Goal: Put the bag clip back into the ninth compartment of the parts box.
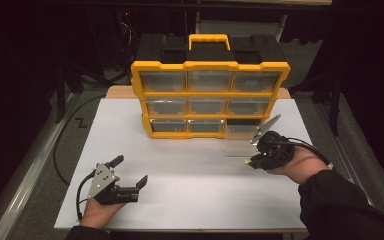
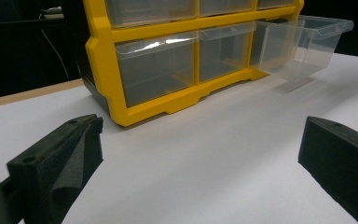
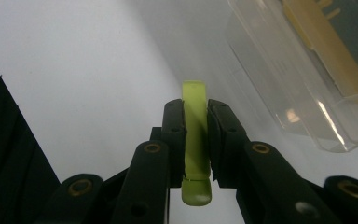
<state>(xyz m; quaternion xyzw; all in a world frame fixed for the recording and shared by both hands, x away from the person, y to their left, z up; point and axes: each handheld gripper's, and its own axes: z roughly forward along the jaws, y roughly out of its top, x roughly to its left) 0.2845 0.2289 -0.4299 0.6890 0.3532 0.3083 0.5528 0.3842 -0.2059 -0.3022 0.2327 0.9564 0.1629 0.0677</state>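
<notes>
Pinched between the two black jaws of the right gripper [image 3: 196, 112] is a flat yellow-green piece [image 3: 196, 140], seen edge-on in the right gripper view; the pads press on both of its faces, one end pokes out past the fingertips and the other hangs down behind them. From the high view the same piece shows as a small bright tip [image 1: 248, 162] at the front of the right gripper [image 1: 254, 159], held above the white table top [image 1: 195, 185] at its right side. Just beyond it a clear plastic drawer [image 1: 241, 137] stands pulled out of the bottom right slot of the yellow organiser [image 1: 209, 95], its far end at the slot and its front jutting toward the gripper. In the left gripper view that drawer [image 2: 303, 42] hangs forward of the yellow frame [image 2: 168, 105]; the other clear drawers sit flush in their slots. The organiser stands upright at the far middle of the table with a black top and a yellow handle [image 1: 209, 41]. Well apart, at the near left, the left gripper [image 1: 130, 172] rests low over the table, its jaws spread wide with only bare surface between them.
</notes>
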